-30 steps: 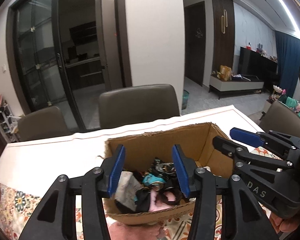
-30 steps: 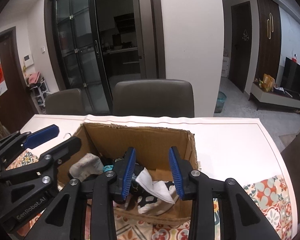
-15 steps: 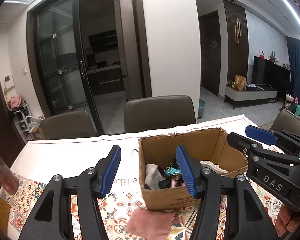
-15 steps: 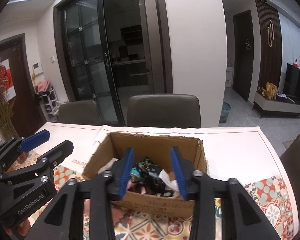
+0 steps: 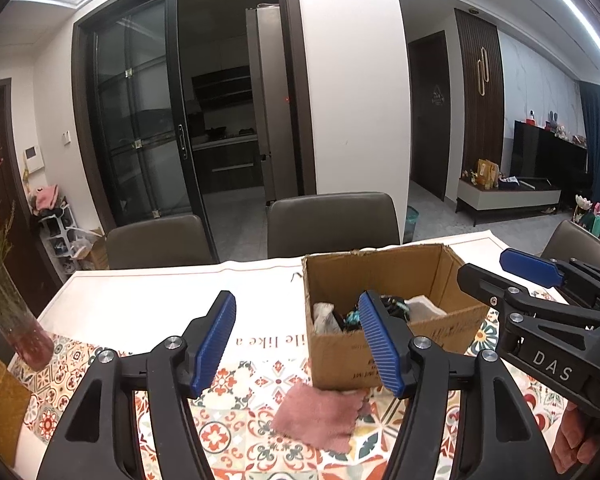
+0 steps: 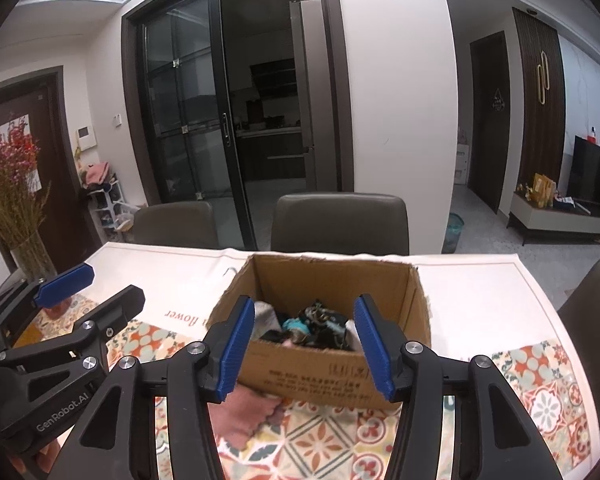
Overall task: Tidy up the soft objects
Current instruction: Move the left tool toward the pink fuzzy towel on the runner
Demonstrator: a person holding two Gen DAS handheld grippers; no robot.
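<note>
Trouble we are risking: from the left wrist view, our left claw (image 5: 296, 344), jaws just opening and empty, is hovering above the pink cloth (image 5: 320, 416), easily missed. From the right wrist view, our right claw (image 6: 306, 346), also just opening and empty, is facing the cardboard box (image 6: 320, 376), which could slide along the bench (image 6: 480, 300).

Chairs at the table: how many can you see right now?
3. One chair sits at the far side behind the box, a second is left of it, and a third shows at the right edge. Others may be out of view.
</note>
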